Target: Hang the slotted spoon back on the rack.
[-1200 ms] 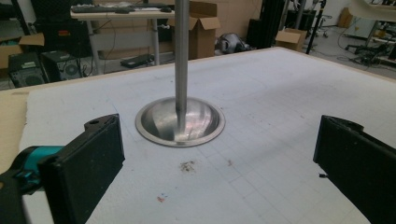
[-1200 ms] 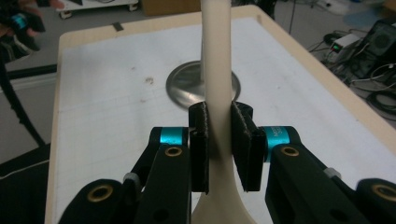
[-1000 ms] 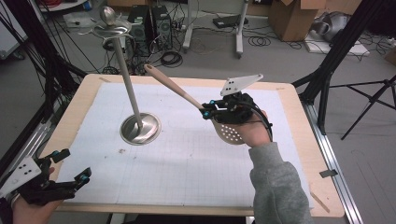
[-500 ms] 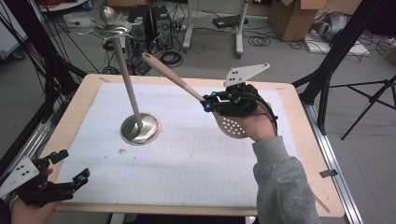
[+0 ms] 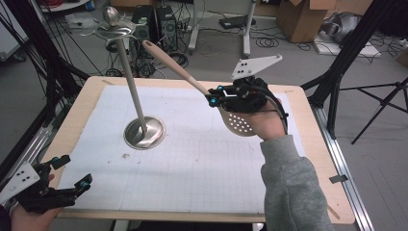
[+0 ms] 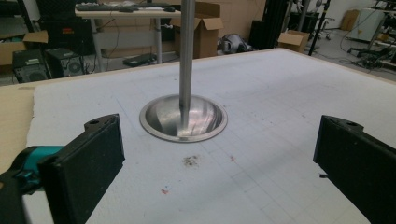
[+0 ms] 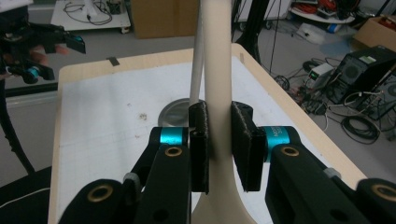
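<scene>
A worktop (image 5: 96, 101) covered by a white gridded mat is seen, with a tall metal stand (image 5: 132, 91) planted left of its middle: a round dished base, a slim pole, and a ring of hooks at the top. The slotted spatula (image 5: 192, 82) is held clear of the worktop by the right gripper (image 5: 216, 96), whose jaws are closed on its neck, just above the perforated blade. From the jaws the pale handle runs up and away to the left, its long axis slanted toward the hook ring, and its tip is seen close beside that ring but apart from it. The coming move is judged to turn on this gap: the handle end would have to be carried on to a hook. In the right gripper view the handle (image 7: 217, 74) is seen rising straight between the two pads, the stand's pole just behind it. The left gripper (image 5: 67, 185) is rested at the near left corner, well apart from both, its jaws spread wide and holding nothing
</scene>
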A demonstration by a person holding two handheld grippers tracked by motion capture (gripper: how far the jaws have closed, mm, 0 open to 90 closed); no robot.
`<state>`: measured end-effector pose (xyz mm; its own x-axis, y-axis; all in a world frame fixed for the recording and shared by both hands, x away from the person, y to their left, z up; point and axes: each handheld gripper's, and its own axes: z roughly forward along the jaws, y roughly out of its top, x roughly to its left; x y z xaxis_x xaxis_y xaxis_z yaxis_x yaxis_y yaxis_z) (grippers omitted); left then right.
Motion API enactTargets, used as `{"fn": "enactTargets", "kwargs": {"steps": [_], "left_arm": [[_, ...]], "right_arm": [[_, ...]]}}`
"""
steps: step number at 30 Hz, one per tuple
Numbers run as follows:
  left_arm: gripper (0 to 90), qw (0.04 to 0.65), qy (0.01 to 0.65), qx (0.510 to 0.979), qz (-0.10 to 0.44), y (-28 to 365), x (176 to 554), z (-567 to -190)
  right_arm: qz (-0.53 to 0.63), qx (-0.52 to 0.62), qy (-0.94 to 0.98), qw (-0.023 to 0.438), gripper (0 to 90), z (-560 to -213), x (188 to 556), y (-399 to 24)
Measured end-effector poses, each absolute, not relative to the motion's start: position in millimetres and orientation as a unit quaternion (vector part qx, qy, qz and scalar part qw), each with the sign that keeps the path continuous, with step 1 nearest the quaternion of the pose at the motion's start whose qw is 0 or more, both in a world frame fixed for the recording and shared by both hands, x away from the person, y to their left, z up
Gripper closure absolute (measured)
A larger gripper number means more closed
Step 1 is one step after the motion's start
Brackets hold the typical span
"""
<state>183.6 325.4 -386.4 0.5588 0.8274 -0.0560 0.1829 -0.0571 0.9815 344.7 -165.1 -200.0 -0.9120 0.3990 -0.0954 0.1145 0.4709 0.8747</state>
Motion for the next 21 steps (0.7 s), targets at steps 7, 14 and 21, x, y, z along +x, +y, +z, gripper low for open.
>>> {"fn": "enactTargets", "kwargs": {"steps": [7, 14, 21], "left_arm": [[2.2, 0.573, 0.378, 0.669, 0.283, 326.9, 181.6, -386.0], [2.2, 0.575, 0.379, 0.666, 0.286, 330.2, 179.1, -384.5], [2.2, 0.575, 0.380, 0.665, 0.288, 330.4, 178.1, -384.3]], "right_arm": [[0.502, 0.147, 0.840, 0.145, 78.3, -192.2, 343.8, -157.9], [0.500, 0.153, 0.840, 0.147, 78.3, -191.0, 346.3, -150.2], [0.499, 0.157, 0.839, 0.147, 78.3, -192.1, 348.1, -148.1]]}}
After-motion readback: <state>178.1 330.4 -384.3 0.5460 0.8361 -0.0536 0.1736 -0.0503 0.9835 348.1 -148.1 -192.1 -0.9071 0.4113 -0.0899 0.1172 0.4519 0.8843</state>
